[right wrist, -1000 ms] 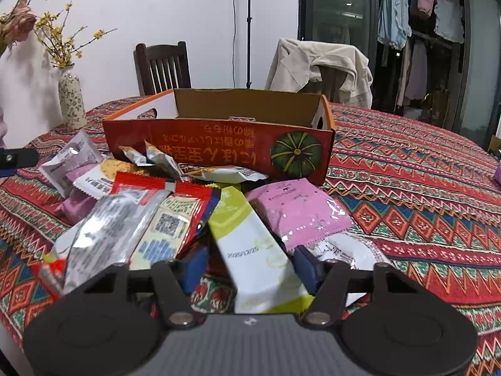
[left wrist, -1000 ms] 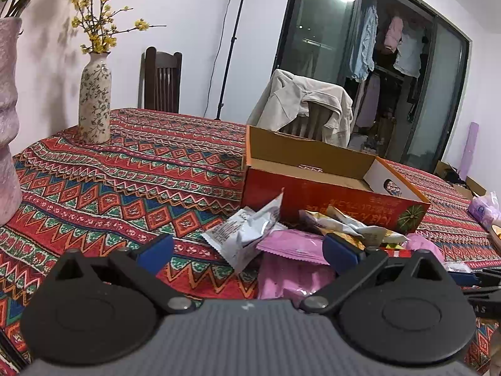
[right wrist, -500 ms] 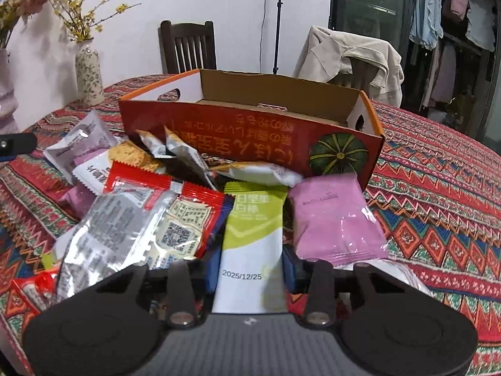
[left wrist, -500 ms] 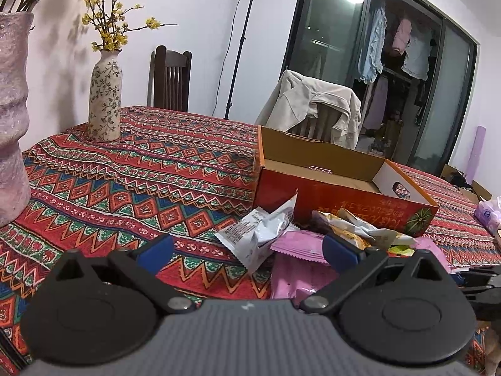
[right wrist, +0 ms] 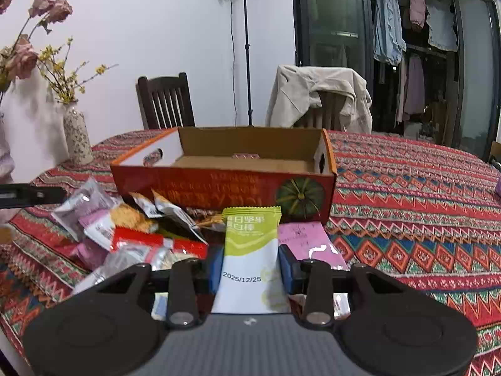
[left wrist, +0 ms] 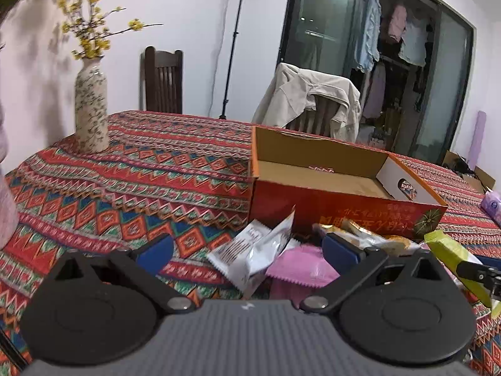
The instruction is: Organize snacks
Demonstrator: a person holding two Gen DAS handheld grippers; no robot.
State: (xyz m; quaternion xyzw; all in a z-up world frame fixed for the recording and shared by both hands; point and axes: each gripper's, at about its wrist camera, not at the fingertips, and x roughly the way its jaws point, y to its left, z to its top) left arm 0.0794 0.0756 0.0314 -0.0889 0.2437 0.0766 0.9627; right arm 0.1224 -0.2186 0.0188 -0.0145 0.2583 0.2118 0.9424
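My right gripper (right wrist: 250,268) is shut on a green and white snack bar packet (right wrist: 252,244) and holds it just above the snack pile, pointing at the open red cardboard box (right wrist: 225,185). The same packet (left wrist: 451,255) shows at the right of the left wrist view. Several loose packets lie in front of the box: a red one (right wrist: 156,242), a pink one (right wrist: 308,241), silver ones (right wrist: 81,203). My left gripper (left wrist: 247,249) is open above a silver packet (left wrist: 250,250) and a pink packet (left wrist: 300,269), touching neither. The box (left wrist: 344,206) looks empty inside.
A patterned cloth (left wrist: 141,188) covers the table. A speckled vase (left wrist: 90,109) with yellow flowers stands far left, and a pale pink vase (left wrist: 6,206) is at the left edge. Two chairs (right wrist: 164,101) stand behind, one draped with a jacket (right wrist: 319,94).
My right gripper has shut on the green and white packet and lifted it off the pile. My left gripper has shifted slightly sideways, still open.
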